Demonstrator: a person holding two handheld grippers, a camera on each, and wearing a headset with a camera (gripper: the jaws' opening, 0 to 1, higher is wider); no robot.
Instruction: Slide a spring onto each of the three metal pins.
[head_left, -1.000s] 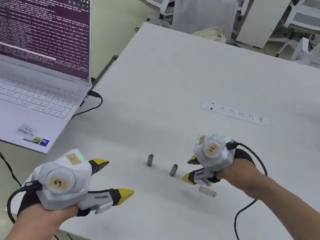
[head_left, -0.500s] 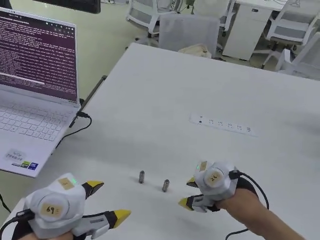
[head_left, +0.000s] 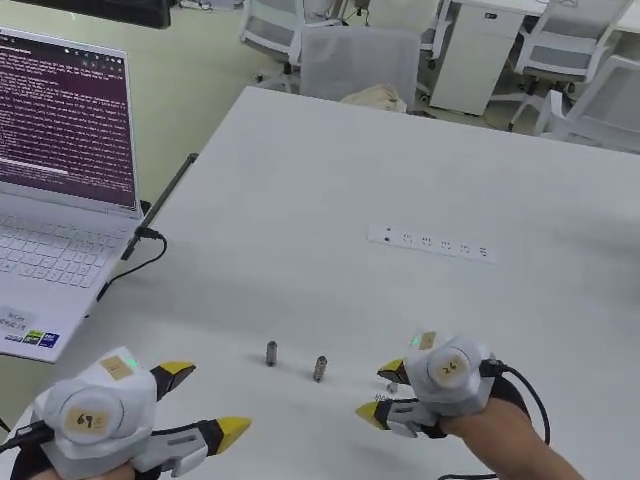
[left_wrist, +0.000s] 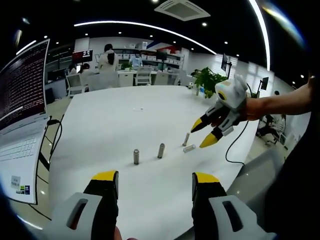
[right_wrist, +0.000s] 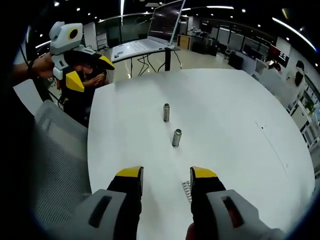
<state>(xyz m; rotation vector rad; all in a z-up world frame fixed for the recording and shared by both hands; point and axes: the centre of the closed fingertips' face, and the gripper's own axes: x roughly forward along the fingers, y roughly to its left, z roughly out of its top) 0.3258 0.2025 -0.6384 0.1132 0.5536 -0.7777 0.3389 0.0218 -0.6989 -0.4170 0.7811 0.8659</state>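
Right gripper (right_wrist: 166, 174) jaws apart, empty. The loose spring (right_wrist: 186, 190) lies flat on the surface (right_wrist: 225, 110) between the jaws, close to one. Likely light, small, rolls easily, squashes endwise: pinch gently across the coils mid-length. Ahead stand two pins (right_wrist: 176, 137), each looks spring-clad. A third pin (left_wrist: 186, 139) stands just beside the spring. Left gripper (head_left: 203, 400) jaws apart, empty, well off.

Head view steeply down over table (head_left: 400, 170); gripper views low, opposed, pins (left_wrist: 136, 156) between.
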